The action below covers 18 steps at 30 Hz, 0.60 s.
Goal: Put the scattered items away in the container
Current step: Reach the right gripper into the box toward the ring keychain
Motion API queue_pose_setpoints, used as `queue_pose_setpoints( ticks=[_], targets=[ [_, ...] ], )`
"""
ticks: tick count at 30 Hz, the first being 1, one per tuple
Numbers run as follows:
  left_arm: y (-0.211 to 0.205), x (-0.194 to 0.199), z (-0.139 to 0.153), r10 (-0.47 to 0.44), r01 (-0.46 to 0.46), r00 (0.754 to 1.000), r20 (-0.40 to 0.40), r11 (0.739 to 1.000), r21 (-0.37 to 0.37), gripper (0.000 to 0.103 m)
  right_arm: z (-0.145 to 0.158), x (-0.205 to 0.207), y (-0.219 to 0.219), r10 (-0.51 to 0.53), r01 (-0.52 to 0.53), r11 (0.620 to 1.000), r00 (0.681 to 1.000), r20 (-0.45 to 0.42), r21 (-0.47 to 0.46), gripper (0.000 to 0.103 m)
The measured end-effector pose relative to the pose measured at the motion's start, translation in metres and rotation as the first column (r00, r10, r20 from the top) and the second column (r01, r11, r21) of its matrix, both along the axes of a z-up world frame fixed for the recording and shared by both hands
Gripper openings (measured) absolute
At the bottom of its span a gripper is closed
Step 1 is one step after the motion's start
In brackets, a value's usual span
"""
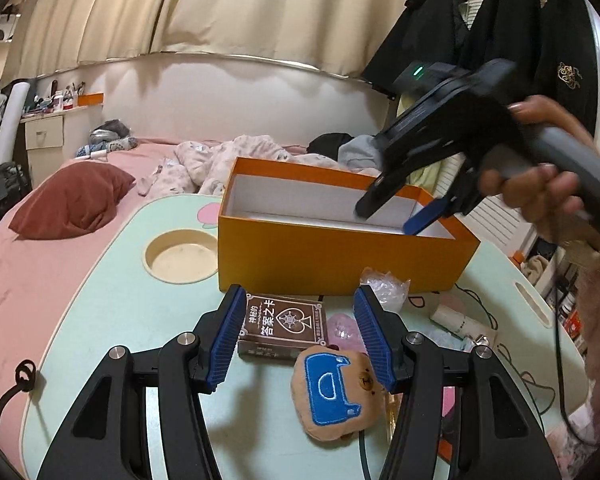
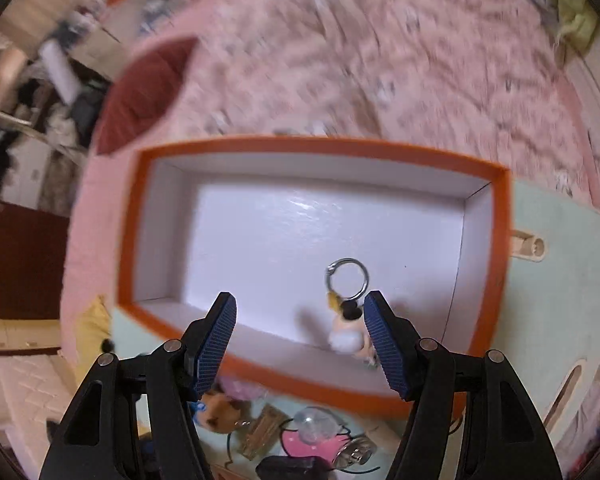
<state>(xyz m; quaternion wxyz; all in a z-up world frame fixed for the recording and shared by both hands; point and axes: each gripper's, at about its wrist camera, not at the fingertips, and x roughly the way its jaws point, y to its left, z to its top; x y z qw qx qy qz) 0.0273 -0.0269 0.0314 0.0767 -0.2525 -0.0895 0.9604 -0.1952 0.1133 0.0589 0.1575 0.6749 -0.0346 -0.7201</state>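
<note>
- Bedroom setting: pink bed behind, mint-green lap counter carrying the clutter, dark jackets hanging at the far right.
- Orange box, white inside, stands on the counter just beyond the left gripper; this reads as the container.
- Left gripper: jaws stand moderately apart, nothing pressed between them. Ahead of the tips and between them lies a brown card box; nearer, toward the right jaw, a tan plush charm with a blue patch.
- Crinkled clear wrapper lies just past the right jaw tip; a white tube lies farther right.
- Right gripper points down into the box, jaws apart and empty. A figurine keychain with a metal ring lies on the box floor just inside the right jaw; contact with the pad cannot be told. It looks already delivered.
- Right wrist view is motion-blurred; below the jaws, outside the box, a clear-and-pink capsule and other small bits show on the counter.
- Handling judgement, card box: stiff, light, flat-sided; take it across the two long edges, which the present jaw gap roughly suits. Smooth card may slip if pinched at a corner.
- Plush charm: soft, light, forgiving; pinch the body mid-bulk, not the dangling cord.
- Wrapper: flimsy, compresses to nothing; needs a near-full close.
- Capsule: likely hard, round, slippery; grip across its widest part.
</note>
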Motion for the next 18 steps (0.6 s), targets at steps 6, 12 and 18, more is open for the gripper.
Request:
queue_pose_setpoints(
  ticks=[6, 12, 18],
  targets=[
    [-0.002, 0.002, 0.0, 0.005, -0.005, 1.0, -0.008, 1.0, 0.005, 0.057, -0.026, -0.003, -0.022, 0.091, -0.101, 0.991, 0.989, 0.117, 0.087, 0.068],
    [-0.006, -0.003, -0.002, 0.013, -0.013, 1.0, 0.016, 0.999, 0.036, 0.057, -0.034, -0.006, -0.057, 0.146, -0.162, 0.982, 0.977, 0.155, 0.094, 0.079],
    [-0.013, -0.004, -0.004, 0.008, -0.01, 1.0, 0.026, 0.997, 0.082, 0.057, -0.041, -0.001, -0.098, 0.202, -0.198, 0.979, 0.949, 0.244, -0.039, 0.081]
  ],
)
